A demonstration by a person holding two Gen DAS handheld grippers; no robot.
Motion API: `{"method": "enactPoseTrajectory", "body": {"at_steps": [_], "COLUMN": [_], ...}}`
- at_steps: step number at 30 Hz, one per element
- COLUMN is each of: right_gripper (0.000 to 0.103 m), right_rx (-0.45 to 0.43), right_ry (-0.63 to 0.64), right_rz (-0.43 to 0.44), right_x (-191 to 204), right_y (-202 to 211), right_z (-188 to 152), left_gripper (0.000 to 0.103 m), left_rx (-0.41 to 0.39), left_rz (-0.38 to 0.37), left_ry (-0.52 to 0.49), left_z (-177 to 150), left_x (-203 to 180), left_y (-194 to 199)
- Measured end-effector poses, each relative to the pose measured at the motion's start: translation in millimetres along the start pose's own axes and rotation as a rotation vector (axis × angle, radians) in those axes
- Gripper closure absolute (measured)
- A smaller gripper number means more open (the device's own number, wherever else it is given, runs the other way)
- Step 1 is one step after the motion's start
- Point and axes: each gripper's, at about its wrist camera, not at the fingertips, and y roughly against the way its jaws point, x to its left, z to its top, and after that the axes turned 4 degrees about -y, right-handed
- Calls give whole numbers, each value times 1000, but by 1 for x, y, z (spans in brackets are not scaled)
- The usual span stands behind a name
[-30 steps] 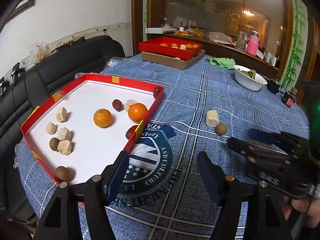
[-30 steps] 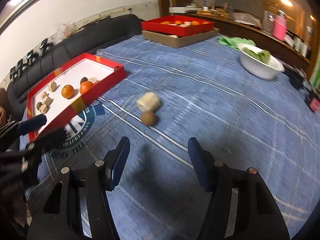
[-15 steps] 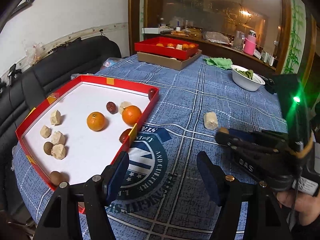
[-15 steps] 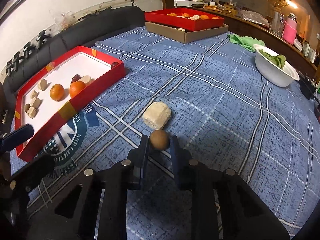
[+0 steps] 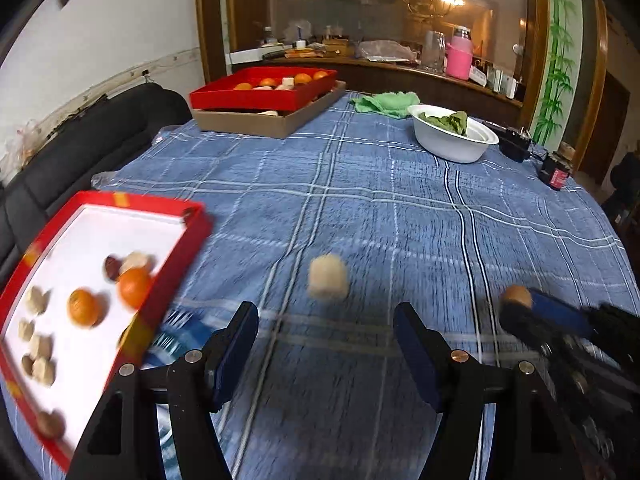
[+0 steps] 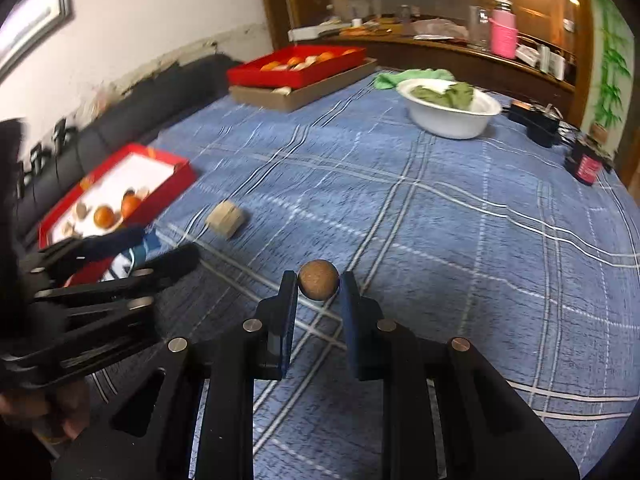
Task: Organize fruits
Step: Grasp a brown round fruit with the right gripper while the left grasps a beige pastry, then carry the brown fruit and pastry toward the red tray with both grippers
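Note:
My right gripper (image 6: pixel 319 286) is shut on a small round brown fruit (image 6: pixel 318 285) and holds it above the blue checked tablecloth; the fruit also shows in the left wrist view (image 5: pixel 517 295). My left gripper (image 5: pixel 326 344) is open and empty, just short of a pale beige chunk (image 5: pixel 327 282) that lies on the cloth, also in the right wrist view (image 6: pixel 225 217). A red tray with a white floor (image 5: pixel 176 272) lies to the left. It holds two oranges (image 5: pixel 83 306), a dark date and several beige chunks.
A second red tray (image 5: pixel 264 98) with oranges rests on a brown cardboard box (image 5: pixel 256 122) at the far side. A white bowl of greens (image 5: pixel 452 144) and a green cloth (image 5: pixel 386 102) lie far right. A black sofa (image 5: pixel 80 148) runs along the left edge.
My right gripper has closed on the brown fruit and lifted it off the cloth. My left gripper has swung right, now facing the beige chunk, the tray sliding to its left.

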Motion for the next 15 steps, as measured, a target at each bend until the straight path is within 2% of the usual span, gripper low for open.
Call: {"method": "enactPoseTrajectory", "body": {"at_steps": [2, 4, 5, 6, 8, 11, 15], "right_gripper": [83, 83, 83, 83, 83, 83, 83], "right_rx": [-13, -14, -13, -11, -13, -12, -13], "right_ry": [-14, -18, -19, -20, -23, -20, -14], "right_rz": [12, 23, 27, 30, 35, 41, 38], "right_x": [-4, -4, -5, -5, -6, -6, -4], "right_y": [1, 0, -2, -2, -2, -3, -2], "right_z": [2, 2, 2, 2, 2, 1, 0], "left_gripper": [35, 43, 67, 77, 78, 78, 78], "left_rx": [14, 30, 63, 84, 74, 75, 72], "left_rz": [17, 11, 14, 19, -1, 9, -11], "left_ry": [11, 23, 29, 32, 51, 46, 65], "left_z": [7, 9, 9, 8, 9, 5, -9], "left_x": [-2, -2, -1, -1, 2, 3, 3], "left_y": [-14, -26, -36, -42, -43, -40, -21]}}
